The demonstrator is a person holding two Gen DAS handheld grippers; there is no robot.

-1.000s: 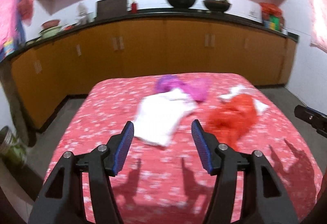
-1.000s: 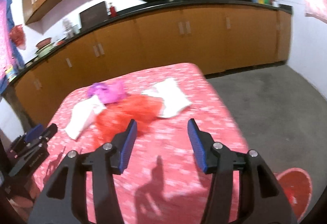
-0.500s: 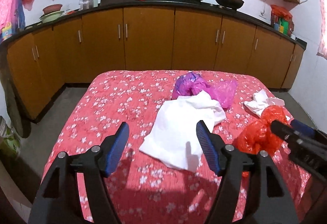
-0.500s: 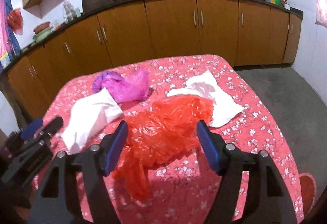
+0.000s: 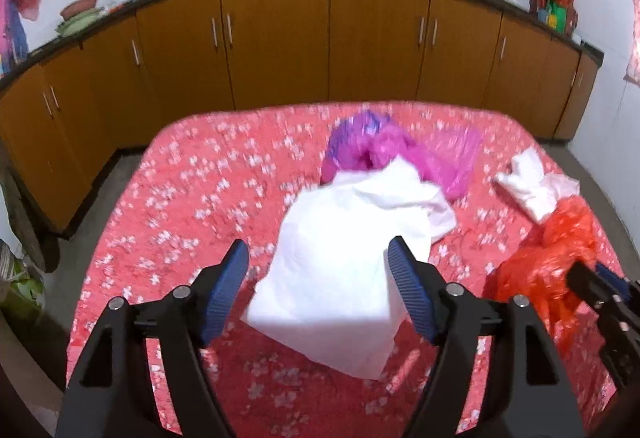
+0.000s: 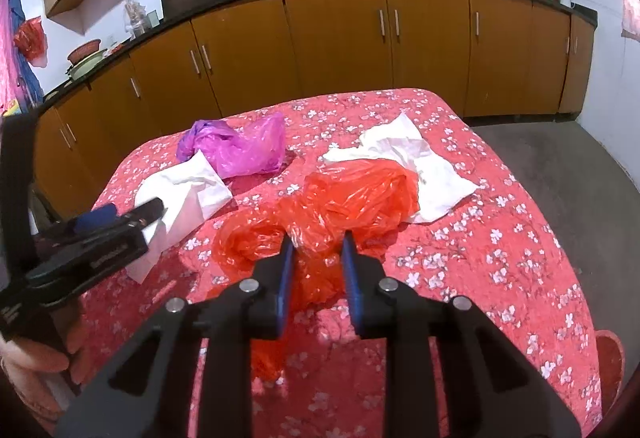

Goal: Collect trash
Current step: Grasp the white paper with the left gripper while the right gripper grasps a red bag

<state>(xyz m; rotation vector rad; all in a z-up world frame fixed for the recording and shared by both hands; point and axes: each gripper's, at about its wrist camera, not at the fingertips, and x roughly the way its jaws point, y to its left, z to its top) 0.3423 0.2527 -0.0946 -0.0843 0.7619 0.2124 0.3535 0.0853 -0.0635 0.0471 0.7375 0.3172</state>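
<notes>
Left gripper point(image 5: 318, 270): jaws apart, roughly half spread, just been narrowing a little; white bag point(image 5: 340, 258) lying between the blue pads but not pressed by either. Same gripper seen from the side at 9 o'clock in the right wrist view point(image 6: 132, 216), tips over the white bag's point(image 6: 188, 194) near edge.

White bag flat on the red flowered cloth of the worktop point(image 5: 192, 206), long axis running from about 7 o'clock near the jaws up toward 1 o'clock, far end crumpled and touching a purple-pink bag point(image 5: 384, 150) at 12 o'clock.

Further right, at 3 o'clock in the left wrist view, an orange-red bag point(image 5: 560, 250), with crumpled white paper point(image 5: 532, 182) just beyond it at 2 o'clock.

Right gripper point(image 6: 318, 250): jaws nearly together, just been closing; a fold of the orange-red bag point(image 6: 344, 198) bunched between the pads and pinched there. Bag sprawled wide, long axis from 8 o'clock to 2 o'clock, far end overlapping the white paper point(image 6: 416, 166). Purple-pink bag point(image 6: 240, 146) at 11 o'clock, well apart from these jaws.
</notes>
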